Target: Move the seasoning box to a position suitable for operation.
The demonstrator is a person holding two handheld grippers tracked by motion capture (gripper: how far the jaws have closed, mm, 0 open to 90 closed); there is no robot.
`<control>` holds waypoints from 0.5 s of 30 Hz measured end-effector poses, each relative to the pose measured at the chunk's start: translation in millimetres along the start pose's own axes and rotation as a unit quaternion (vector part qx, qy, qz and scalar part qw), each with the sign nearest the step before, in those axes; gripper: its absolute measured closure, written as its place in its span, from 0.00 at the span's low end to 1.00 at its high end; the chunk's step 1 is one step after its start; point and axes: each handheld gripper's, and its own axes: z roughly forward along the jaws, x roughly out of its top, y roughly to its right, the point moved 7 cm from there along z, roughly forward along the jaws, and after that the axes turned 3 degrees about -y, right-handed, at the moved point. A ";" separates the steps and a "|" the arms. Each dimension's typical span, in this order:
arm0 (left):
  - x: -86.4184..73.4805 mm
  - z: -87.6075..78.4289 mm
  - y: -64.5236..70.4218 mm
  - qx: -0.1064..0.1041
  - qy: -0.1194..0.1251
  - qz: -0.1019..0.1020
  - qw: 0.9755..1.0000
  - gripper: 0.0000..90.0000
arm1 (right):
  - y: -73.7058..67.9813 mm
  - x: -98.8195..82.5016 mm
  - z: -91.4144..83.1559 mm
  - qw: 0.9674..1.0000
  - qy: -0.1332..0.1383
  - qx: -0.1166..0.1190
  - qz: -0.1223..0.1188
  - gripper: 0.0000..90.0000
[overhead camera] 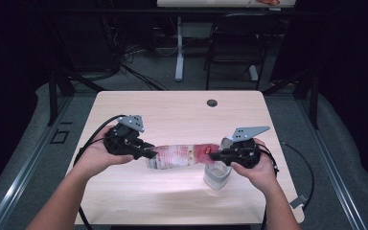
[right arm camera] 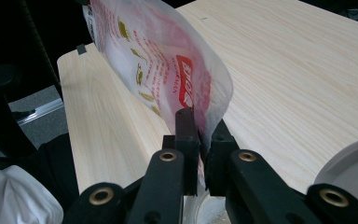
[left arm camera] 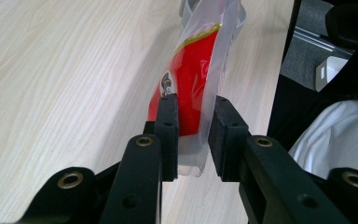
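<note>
Both grippers, left gripper point(overhead camera: 149, 154) and right gripper point(overhead camera: 214, 155), pinch the plastic bag point(overhead camera: 179, 155); pulling hard could rip it, spilling beside the cup point(overhead camera: 216, 175).

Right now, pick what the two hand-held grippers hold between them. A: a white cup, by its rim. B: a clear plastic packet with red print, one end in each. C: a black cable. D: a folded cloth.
B: the packet spans from the left hand-held gripper to the right hand-held gripper, above the table, each clamped on one end.
</note>
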 end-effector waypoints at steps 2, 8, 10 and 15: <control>1.4 -0.7 -0.1 0.003 -0.002 0.003 1.000 0.83 | 0.3 -0.3 -0.3 1.000 0.000 0.001 0.001 0.97; 5.3 -1.9 0.5 0.006 -0.005 0.004 1.000 0.83 | 1.3 -1.1 -0.9 1.000 0.001 -0.001 0.002 0.97; 6.4 -2.1 1.0 0.004 -0.004 0.003 1.000 0.83 | 1.5 -1.3 -1.1 1.000 0.002 0.000 0.004 0.97; 9.1 -3.1 1.3 0.004 -0.006 0.005 1.000 0.83 | 2.0 -1.6 -1.4 1.000 0.002 0.000 0.005 0.97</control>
